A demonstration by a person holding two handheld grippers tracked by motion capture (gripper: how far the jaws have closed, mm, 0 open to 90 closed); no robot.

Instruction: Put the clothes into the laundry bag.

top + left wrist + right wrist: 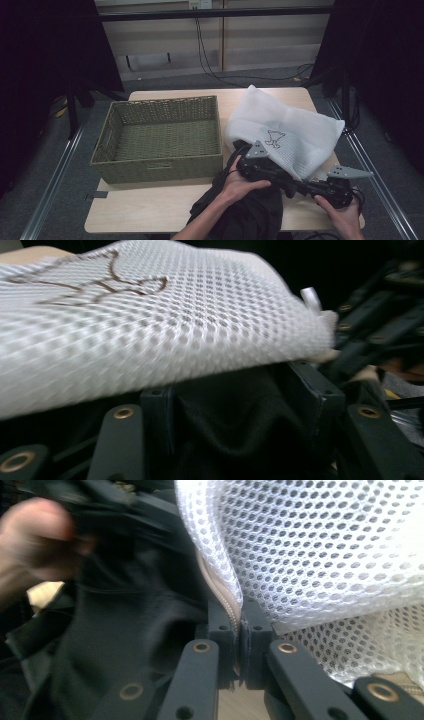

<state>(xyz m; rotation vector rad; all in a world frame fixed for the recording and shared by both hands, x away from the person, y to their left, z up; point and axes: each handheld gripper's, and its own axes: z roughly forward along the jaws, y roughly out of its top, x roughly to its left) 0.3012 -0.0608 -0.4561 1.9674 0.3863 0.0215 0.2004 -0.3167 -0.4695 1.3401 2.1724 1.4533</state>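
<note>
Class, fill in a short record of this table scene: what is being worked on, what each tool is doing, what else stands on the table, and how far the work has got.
Work in hand: black garment at the mouth of a white mesh laundry bag
Left tool: jaws apart, black fabric between them, under the bag's edge
Right tool: shut on the bag's zipper edge
Also on the table: green woven basket, left of the bag
Progress: most of the garment lies outside the bag
</note>
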